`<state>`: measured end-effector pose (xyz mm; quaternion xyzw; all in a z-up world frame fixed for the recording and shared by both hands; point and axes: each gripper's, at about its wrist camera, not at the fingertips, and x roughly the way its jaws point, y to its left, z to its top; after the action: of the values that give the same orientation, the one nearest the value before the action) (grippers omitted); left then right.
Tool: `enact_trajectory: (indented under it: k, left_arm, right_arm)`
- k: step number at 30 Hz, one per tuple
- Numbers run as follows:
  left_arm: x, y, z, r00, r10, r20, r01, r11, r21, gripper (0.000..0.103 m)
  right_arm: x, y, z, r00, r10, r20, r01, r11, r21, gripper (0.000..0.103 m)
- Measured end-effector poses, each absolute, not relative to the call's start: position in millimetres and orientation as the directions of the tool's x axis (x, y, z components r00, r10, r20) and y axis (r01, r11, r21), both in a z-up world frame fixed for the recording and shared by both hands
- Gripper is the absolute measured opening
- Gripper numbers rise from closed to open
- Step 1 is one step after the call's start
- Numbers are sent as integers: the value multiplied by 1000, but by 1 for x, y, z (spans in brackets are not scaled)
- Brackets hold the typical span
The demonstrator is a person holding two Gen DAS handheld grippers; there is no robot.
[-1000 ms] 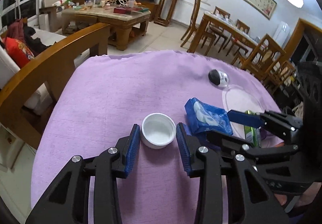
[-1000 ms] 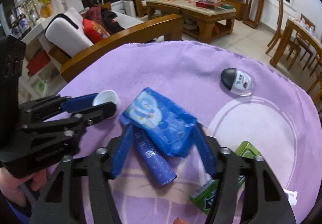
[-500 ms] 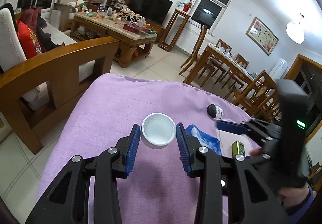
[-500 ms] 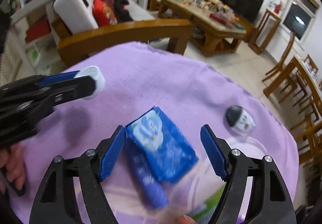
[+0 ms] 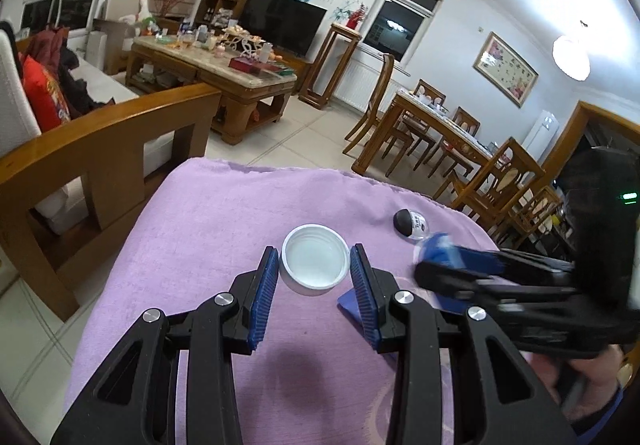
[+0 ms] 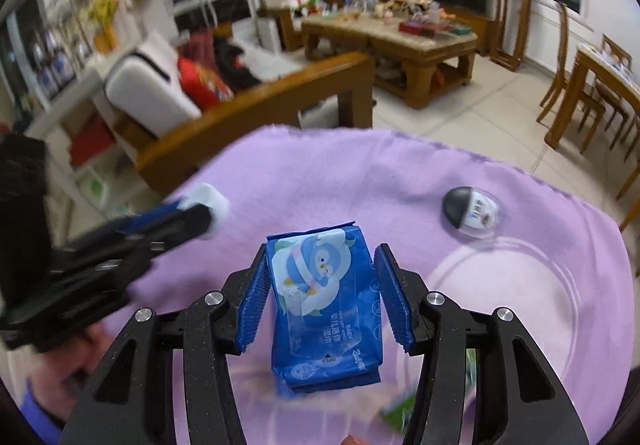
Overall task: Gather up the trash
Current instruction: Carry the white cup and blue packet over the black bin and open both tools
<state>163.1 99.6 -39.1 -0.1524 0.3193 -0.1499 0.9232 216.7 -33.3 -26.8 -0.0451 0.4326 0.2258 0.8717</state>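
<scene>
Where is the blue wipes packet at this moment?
In the right wrist view, the blue wipes packet sits centre, clamped in the right tool, above the purple cloth.

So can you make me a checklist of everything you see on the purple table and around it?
Surface: purple cloth over the table.
Job's things: white cap in the left gripper; blue wipes pack in the right gripper, whose jaws have just been closing on it.
Clutter: black-and-clear oval case lying apart on the cloth; a green item at the near edge, blurred.
Grippers: both closed on their things.
Cables: nothing seen.
Surroundings: wooden sofa frame, coffee table, television, dining chairs.
</scene>
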Motion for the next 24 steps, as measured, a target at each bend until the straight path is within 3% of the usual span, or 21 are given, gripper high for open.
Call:
enact_trajectory:
  k: [10, 16, 24]
  left_arm:
    - [105, 15, 19, 758, -428, -493, 363, 904, -226, 37]
    - [76, -58, 56, 746, -486, -455, 477, 867, -145, 37]
    - [59, -175, 65, 677, -562, -475, 608, 791, -68, 37]
  right_arm:
    - [115, -148, 38, 652, 470, -595, -345, 883, 319, 52]
    - [66, -230, 58, 753, 416, -510, -239, 895, 377, 53]
    - [21, -352, 66, 842, 330, -426, -106, 876, 470, 53]
